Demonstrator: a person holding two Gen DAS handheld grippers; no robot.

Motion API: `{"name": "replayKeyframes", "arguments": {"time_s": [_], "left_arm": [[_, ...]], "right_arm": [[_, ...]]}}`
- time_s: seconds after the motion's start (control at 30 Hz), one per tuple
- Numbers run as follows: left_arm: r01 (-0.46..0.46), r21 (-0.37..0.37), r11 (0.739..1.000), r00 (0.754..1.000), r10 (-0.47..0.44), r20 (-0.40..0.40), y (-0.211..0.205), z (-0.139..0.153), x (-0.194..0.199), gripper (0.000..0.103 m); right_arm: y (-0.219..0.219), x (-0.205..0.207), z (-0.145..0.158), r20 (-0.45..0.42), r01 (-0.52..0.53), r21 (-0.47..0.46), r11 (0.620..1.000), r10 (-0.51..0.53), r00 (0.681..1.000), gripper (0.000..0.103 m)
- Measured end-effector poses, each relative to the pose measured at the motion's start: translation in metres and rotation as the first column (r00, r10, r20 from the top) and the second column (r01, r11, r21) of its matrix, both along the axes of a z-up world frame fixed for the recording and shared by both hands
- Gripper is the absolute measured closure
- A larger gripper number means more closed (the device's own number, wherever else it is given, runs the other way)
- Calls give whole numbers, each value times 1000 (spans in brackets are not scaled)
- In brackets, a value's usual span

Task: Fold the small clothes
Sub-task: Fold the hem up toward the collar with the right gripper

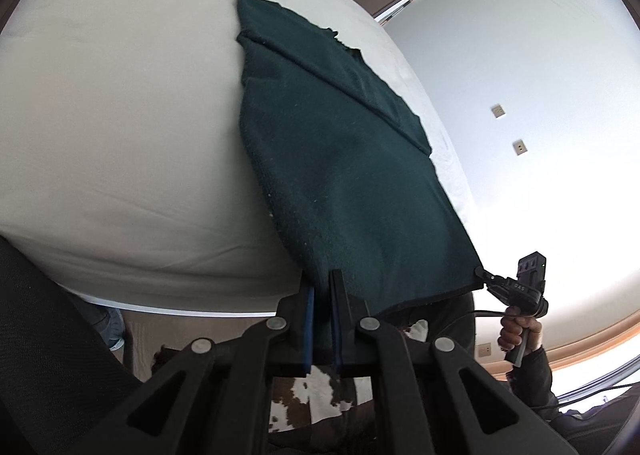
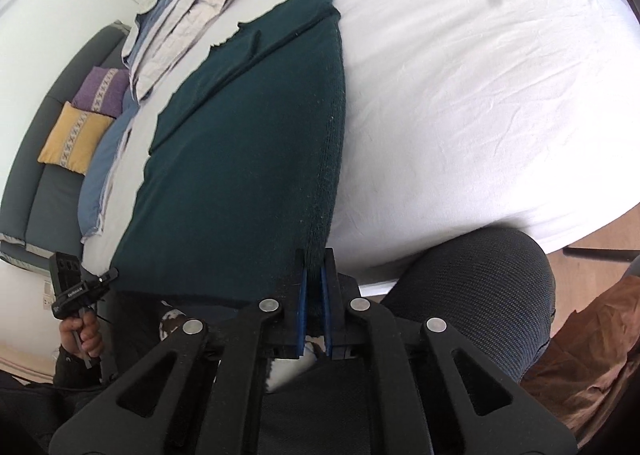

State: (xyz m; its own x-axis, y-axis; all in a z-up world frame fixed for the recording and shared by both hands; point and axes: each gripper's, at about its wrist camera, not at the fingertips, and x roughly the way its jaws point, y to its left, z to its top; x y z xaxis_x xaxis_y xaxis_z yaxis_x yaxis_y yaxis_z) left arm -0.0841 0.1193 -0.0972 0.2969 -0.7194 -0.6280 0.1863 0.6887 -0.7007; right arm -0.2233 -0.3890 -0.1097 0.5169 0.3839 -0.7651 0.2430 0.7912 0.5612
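Observation:
A dark green garment (image 1: 344,159) lies stretched over the white bed (image 1: 120,115), its near hem lifted off the bed's edge. My left gripper (image 1: 322,287) is shut on the hem's left corner. My right gripper (image 2: 314,275) is shut on the hem's other corner, with the garment (image 2: 248,143) running away from it across the bed (image 2: 480,95). The right gripper also shows in the left wrist view (image 1: 486,279), pinching the far corner. The left gripper shows in the right wrist view (image 2: 110,275), at the opposite corner. A folded-in sleeve crosses the garment's far part.
A folded quilt (image 2: 180,15) lies at the head of the bed. A dark sofa with purple (image 2: 102,91) and yellow (image 2: 74,143) cushions stands beyond. The person's knee (image 2: 480,287) is by the bed's edge. A wall with sockets (image 1: 520,147) is on the right.

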Motion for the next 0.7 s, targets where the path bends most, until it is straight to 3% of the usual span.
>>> {"name": "replayKeyframes", "arguments": {"time_s": [0.3,0.53,0.7], "left_arm": [[-78,-224,971,996,87,29,13,30,5,99],[-143,-357,923,988,157,9,23,40,18,99],[-166,-387,907,982,189,20,25,49,37,99]], "right_arm": [[-9,10,48,238,46,192,980,-92,967,98],[-14,36,64,309,68,265,962,-151,939,98],[-17,68,78,342,80,299,951,-185,921,98]]}}
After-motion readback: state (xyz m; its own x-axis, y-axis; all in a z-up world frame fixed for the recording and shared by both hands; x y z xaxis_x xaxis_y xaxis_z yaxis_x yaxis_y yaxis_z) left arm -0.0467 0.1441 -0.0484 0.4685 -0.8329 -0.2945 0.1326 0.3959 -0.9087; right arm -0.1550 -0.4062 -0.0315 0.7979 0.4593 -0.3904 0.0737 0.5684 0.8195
